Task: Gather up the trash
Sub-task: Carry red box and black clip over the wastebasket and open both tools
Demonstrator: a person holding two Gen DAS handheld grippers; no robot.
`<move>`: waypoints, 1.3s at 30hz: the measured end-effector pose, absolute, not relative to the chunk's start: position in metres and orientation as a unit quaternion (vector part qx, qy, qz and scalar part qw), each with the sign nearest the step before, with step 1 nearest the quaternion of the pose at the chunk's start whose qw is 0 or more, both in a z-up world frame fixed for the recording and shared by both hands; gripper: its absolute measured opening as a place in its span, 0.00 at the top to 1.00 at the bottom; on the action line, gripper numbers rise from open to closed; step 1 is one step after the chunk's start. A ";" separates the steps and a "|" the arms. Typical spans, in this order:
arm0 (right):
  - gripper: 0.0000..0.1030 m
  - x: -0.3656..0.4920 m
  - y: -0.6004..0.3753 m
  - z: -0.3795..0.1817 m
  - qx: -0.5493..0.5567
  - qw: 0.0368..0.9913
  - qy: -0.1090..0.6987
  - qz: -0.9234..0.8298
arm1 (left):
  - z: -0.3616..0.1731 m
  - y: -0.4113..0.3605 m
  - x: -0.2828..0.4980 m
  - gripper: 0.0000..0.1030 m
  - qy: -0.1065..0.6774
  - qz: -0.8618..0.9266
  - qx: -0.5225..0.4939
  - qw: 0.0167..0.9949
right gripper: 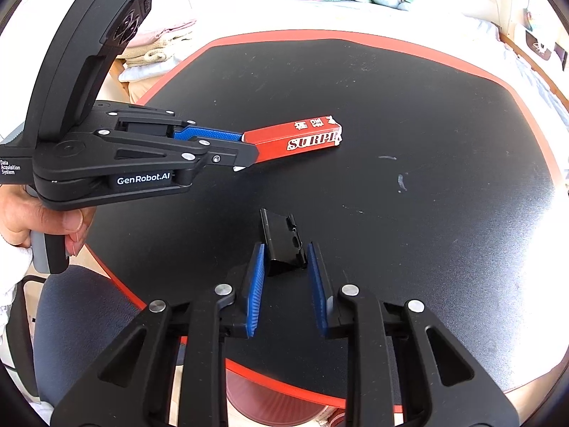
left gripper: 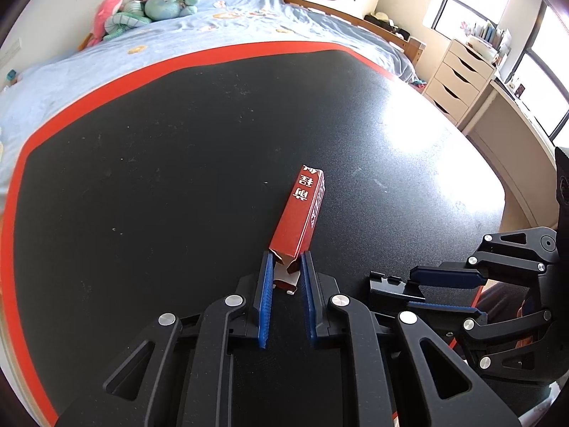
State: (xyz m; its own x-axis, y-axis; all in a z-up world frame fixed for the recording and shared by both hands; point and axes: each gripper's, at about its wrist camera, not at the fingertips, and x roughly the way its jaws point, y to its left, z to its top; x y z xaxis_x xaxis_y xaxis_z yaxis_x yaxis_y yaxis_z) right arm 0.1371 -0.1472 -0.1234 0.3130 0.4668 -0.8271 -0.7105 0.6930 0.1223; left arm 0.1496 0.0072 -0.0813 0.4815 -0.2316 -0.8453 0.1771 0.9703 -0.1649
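We hold a claw in each hand over a black table (left gripper: 142,163) edged in red. Our left gripper (left gripper: 286,261) is closed down on the near end of a long red box (left gripper: 302,210) with white lettering: the blue pads (left gripper: 265,284) press the torn, open end from both sides, and the rest of the box runs straight ahead of the claw, away from us, its far end resting on the tabletop. From the right wrist camera we see the same grip from the side, the left gripper (right gripper: 245,153) pinching the left end of the red box (right gripper: 298,137) while the box lies stretched to the right across the table (right gripper: 426,106). Our right gripper (right gripper: 286,256) has closed to a narrow gap around a small black piece (right gripper: 282,245), a glossy, folded bit of trash; the piece sits between the fingertips, its far half sticking out past them, and the pads stand against its sides. In the left wrist view that right gripper (left gripper: 419,291) comes in from the right, its blue pads above and below the black piece (left gripper: 391,286). The two pieces lie near each other, apart, the black one closer to us. A person's hand (right gripper: 35,213) grips the left claw's handle.
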 end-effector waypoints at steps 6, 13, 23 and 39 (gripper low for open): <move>0.77 0.135 -0.150 -0.120 -0.130 0.801 0.454 0.368 | -0.075 0.009 0.140 0.87 0.487 -0.113 -0.033 0.865; 0.77 0.134 -0.152 -0.117 -0.126 0.803 0.450 0.369 | -0.065 0.008 0.130 0.87 0.480 -0.109 -0.034 0.870; 0.77 0.126 -0.163 -0.101 -0.129 0.810 0.435 0.372 | -0.046 0.004 0.108 0.87 0.470 -0.106 -0.034 0.876; 0.77 0.073 -0.214 -0.051 -0.131 0.824 0.399 0.380 | -0.008 -0.025 0.040 0.87 0.448 -0.117 -0.022 0.886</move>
